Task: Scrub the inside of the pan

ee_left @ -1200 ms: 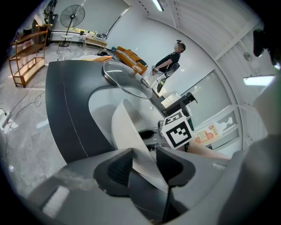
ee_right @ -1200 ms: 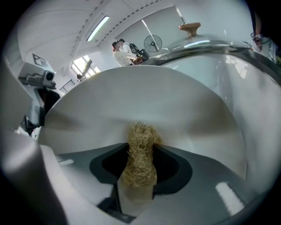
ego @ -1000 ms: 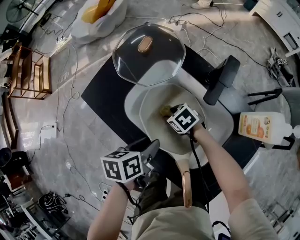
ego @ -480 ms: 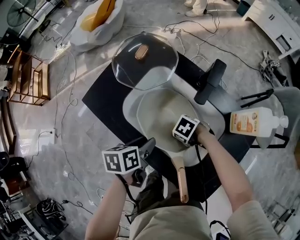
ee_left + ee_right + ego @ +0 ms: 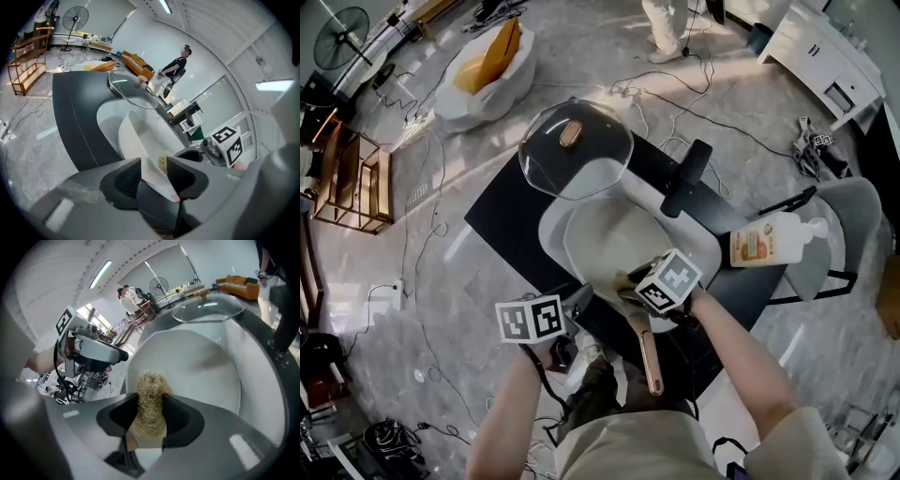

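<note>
The cream pan [image 5: 609, 234] rests in a white tray [image 5: 551, 217], its copper handle [image 5: 649, 361] pointing toward me. My right gripper [image 5: 636, 286] hangs over the pan's near rim, by the handle root. It is shut on a straw-coloured scrubber [image 5: 150, 401], which sticks out past the right gripper [image 5: 150, 411] above the bare pan floor [image 5: 197, 362]. At the near left rim is my left gripper [image 5: 584, 300]. In the left gripper view the pan's white wall [image 5: 136, 136] fills the gap of the left gripper [image 5: 152, 176], and the jaws are closed on it.
A glass lid [image 5: 575, 148] leans on the tray's far side. Right of the pan stands a soap bottle [image 5: 769, 242], with a black stand [image 5: 689, 178] behind it. The tray sits on a black mat [image 5: 511, 202]. Cables cross the floor; a wooden shelf [image 5: 352, 173] stands at left.
My right gripper has lifted the scrubber from the pan's middle and pulled it back to the near rim by the handle. The left gripper has stayed at the rim.
</note>
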Demonstrator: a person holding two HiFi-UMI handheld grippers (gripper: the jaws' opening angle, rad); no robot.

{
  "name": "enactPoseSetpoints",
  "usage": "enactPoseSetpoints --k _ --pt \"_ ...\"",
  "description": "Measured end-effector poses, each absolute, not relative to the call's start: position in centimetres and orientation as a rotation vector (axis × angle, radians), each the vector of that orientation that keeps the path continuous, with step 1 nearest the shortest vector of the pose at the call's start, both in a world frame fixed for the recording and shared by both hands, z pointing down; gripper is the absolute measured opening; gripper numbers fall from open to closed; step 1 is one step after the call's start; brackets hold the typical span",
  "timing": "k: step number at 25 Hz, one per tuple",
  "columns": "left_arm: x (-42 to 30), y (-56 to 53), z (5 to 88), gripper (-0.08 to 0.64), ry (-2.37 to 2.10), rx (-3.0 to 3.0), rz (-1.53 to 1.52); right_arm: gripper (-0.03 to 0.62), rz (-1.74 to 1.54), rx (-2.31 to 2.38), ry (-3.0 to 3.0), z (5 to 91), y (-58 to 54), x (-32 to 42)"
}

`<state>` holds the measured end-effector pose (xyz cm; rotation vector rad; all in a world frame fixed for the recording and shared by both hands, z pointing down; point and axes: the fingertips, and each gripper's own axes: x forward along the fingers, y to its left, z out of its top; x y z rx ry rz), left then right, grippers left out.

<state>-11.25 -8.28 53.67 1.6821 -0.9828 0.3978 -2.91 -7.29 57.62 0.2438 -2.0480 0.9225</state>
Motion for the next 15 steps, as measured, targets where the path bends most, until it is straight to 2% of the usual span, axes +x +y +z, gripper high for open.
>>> enactPoseSetpoints --k 8,15 --pt "-12.9 -10.4 45.7 0.179 -1.036 1.813 0.211 0.166 0.857 0.617 -2.255 48.0 -9.1 -0.9" --pt "-13.4 -11.6 38.5 0.172 -1.077 1.997 0.203 0.166 0.726 0.886 -2.440 37.7 -10.1 0.0"
